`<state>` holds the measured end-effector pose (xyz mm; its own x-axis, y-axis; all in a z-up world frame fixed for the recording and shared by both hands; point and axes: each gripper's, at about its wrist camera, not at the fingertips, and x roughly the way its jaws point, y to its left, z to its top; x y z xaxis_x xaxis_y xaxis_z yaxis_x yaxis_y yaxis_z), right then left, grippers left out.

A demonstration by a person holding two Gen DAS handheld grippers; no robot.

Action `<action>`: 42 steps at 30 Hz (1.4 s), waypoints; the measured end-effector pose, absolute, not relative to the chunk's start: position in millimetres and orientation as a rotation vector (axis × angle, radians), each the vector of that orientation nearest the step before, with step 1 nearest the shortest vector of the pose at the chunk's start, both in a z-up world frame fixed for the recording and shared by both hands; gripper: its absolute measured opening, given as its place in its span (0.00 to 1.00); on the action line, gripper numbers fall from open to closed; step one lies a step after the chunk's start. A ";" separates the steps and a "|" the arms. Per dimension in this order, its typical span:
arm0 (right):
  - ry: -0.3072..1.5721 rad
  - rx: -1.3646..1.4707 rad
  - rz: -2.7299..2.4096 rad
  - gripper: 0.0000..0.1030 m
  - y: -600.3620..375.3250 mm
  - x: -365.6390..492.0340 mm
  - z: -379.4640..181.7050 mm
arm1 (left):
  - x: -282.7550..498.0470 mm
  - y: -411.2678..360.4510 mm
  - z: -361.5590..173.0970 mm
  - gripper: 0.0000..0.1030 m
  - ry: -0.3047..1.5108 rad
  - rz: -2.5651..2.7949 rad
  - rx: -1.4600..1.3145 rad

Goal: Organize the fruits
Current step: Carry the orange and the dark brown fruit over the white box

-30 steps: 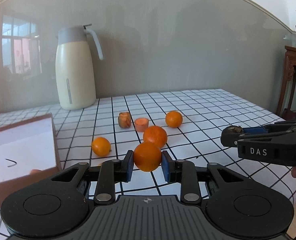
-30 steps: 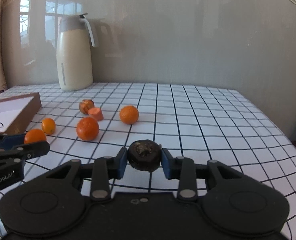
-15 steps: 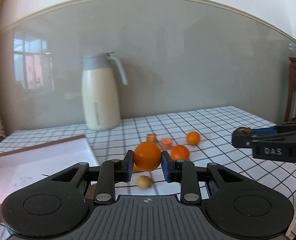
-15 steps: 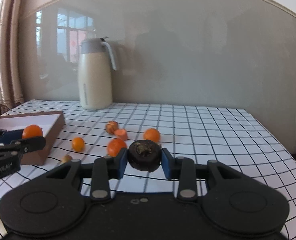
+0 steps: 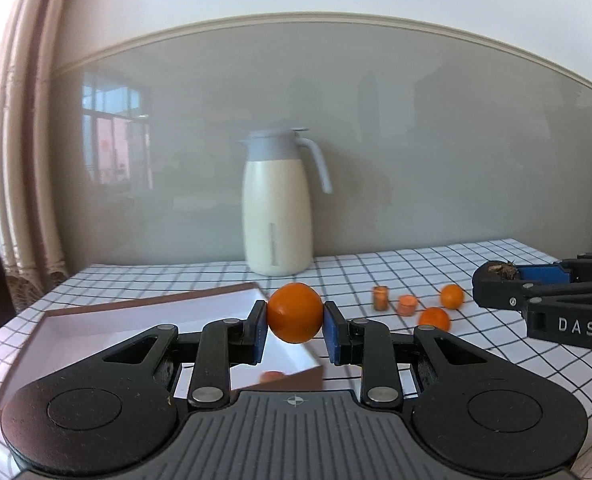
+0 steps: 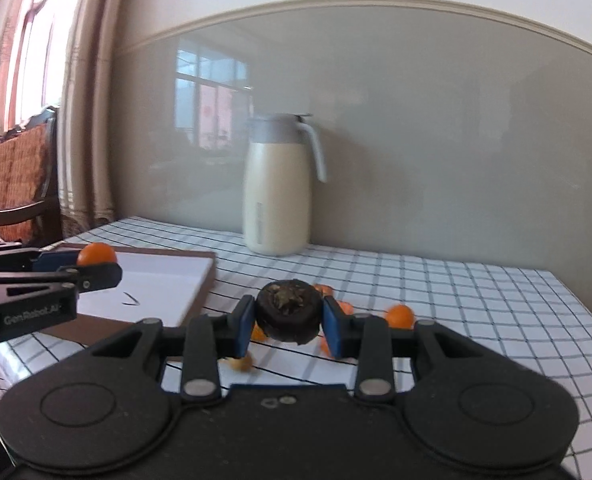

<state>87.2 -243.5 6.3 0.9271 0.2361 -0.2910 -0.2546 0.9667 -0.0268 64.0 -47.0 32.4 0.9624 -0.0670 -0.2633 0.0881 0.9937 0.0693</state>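
Observation:
My left gripper (image 5: 295, 330) is shut on an orange (image 5: 294, 313) and holds it in the air over the near right corner of a shallow brown box with a white inside (image 5: 136, 322). My right gripper (image 6: 288, 326) is shut on a dark, wrinkled round fruit (image 6: 288, 315), held above the checked table. In the right wrist view the left gripper (image 6: 96, 264) with its orange (image 6: 96, 253) shows at the left over the box (image 6: 164, 280). In the left wrist view the right gripper (image 5: 499, 276) shows at the right.
A cream jug with a grey lid (image 5: 278, 204) stands at the back of the table (image 5: 375, 272). Loose oranges (image 5: 451, 295) and orange pieces (image 5: 407, 305) lie right of the box. A wooden chair (image 6: 12, 184) stands far left.
Both grippers have risen and swung left with their fruit still held. The left gripper's orange has come from above the loose fruit to over the box corner.

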 end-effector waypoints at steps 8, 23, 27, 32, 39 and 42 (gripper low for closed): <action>0.268 -0.086 0.335 0.26 -208.6 87.8 11.0 | 59.0 -10.9 34.8 0.29 0.244 -0.004 0.047; 0.275 -0.104 0.446 0.26 -148.4 102.1 13.0 | 51.6 45.8 28.3 0.29 0.252 0.107 0.012; 0.281 -0.118 0.474 0.26 -131.5 105.7 11.0 | 53.2 61.6 26.6 0.29 0.258 0.135 0.001; 0.283 -0.124 0.500 0.26 -116.8 110.8 12.1 | 55.9 81.4 23.9 0.29 0.266 0.175 -0.007; 0.294 -0.120 0.518 0.26 -100.6 127.1 12.4 | 68.1 98.7 20.0 0.29 0.282 0.204 -0.009; 0.300 -0.131 0.520 0.26 -93.7 135.3 11.0 | 73.8 103.0 19.3 0.29 0.286 0.212 -0.014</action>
<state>135.3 -93.7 11.0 0.8253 0.4691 -0.3143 -0.5071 0.8606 -0.0471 73.8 103.0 19.3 0.9373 0.2060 -0.2812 -0.2100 0.9776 0.0163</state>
